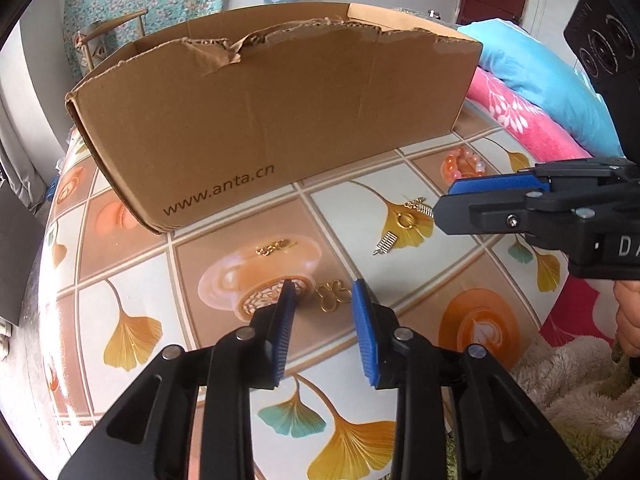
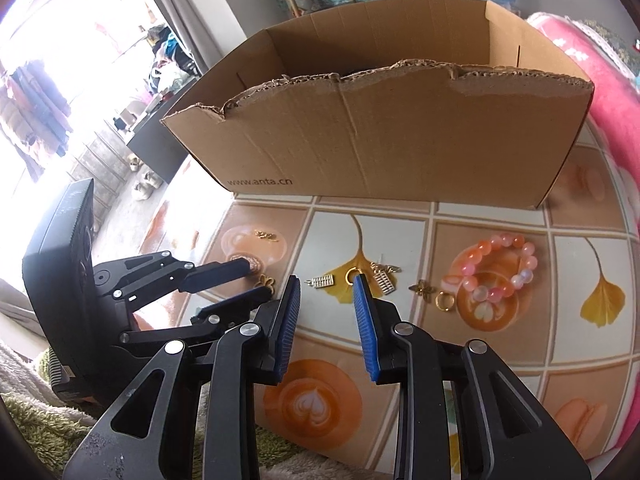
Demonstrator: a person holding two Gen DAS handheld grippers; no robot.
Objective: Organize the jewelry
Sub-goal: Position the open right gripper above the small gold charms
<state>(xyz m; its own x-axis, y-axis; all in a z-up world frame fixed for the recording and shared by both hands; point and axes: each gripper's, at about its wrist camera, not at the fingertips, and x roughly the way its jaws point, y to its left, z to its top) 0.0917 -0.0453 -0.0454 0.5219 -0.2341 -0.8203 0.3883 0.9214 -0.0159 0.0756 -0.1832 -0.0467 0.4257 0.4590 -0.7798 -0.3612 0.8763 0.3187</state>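
An open cardboard box (image 1: 256, 120) stands at the back of the patterned table; it also shows in the right wrist view (image 2: 400, 136). My left gripper (image 1: 325, 294) is open, its fingers on either side of a gold clover charm (image 1: 333, 297) lying on the table. A small gold chain piece (image 1: 273, 247) lies beyond it. My right gripper (image 2: 326, 282) is open and empty, low over a silver abacus charm (image 2: 320, 282), a gold ring (image 2: 352, 275) and a second abacus charm (image 2: 383, 280). A pink bead bracelet (image 2: 505, 266), a gold flower charm (image 2: 424, 289) and another gold ring (image 2: 445, 302) lie to its right.
Pink and blue blankets (image 1: 532, 100) are heaped at the table's right. A fluffy cream and green rug (image 2: 32, 416) lies along the near edge. The box's front wall is tall, with a torn top edge.
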